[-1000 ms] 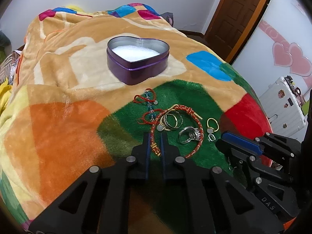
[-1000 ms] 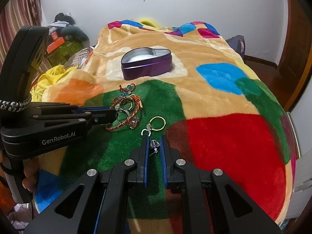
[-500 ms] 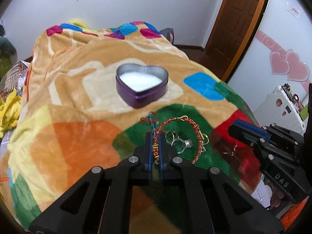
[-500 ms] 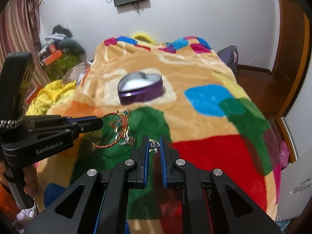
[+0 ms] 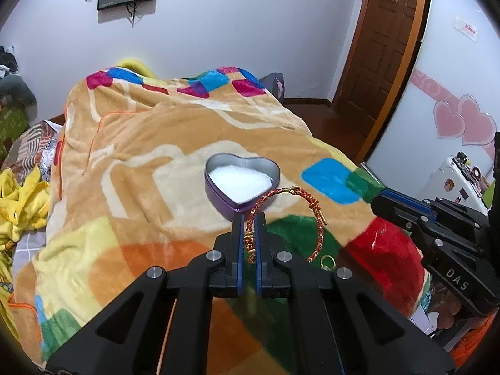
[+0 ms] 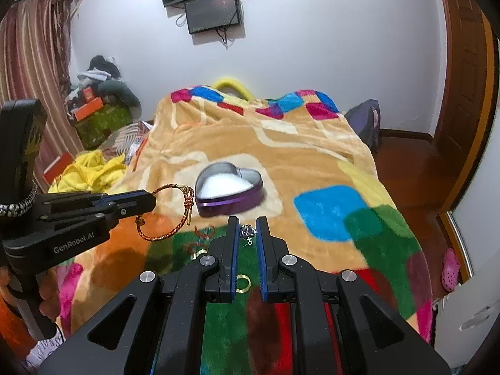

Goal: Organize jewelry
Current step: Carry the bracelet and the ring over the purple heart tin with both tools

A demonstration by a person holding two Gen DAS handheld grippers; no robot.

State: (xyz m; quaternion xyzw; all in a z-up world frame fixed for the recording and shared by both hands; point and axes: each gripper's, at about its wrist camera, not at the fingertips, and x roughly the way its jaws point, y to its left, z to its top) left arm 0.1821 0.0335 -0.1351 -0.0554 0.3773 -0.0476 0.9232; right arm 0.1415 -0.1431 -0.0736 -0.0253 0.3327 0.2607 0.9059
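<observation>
My left gripper (image 5: pixel 249 218) is shut on a red and gold braided bracelet (image 5: pixel 312 201) and holds it in the air, short of the purple heart-shaped tin (image 5: pixel 241 181) with a white lining. The bracelet (image 6: pixel 175 212) also hangs from the left gripper (image 6: pixel 150 201) in the right wrist view. My right gripper (image 6: pixel 247 225) is shut on a small silver earring (image 6: pixel 247 232), lifted above the blanket, near the tin (image 6: pixel 229 189). The right gripper (image 5: pixel 382 203) shows at the right in the left wrist view.
A colourful patchwork blanket (image 5: pixel 140 162) covers the bed. More jewelry lies on the green patch: a gold ring (image 6: pixel 243 282), a red cord piece (image 6: pixel 203 232), a gold hoop (image 5: pixel 327 262). Yellow clothes (image 6: pixel 90 168) and boxes lie left; a wooden door (image 5: pixel 387 47) stands right.
Both grippers have risen from the blanket with their pieces and moved toward the tin. The bracelet has come clear of the jewelry pile.
</observation>
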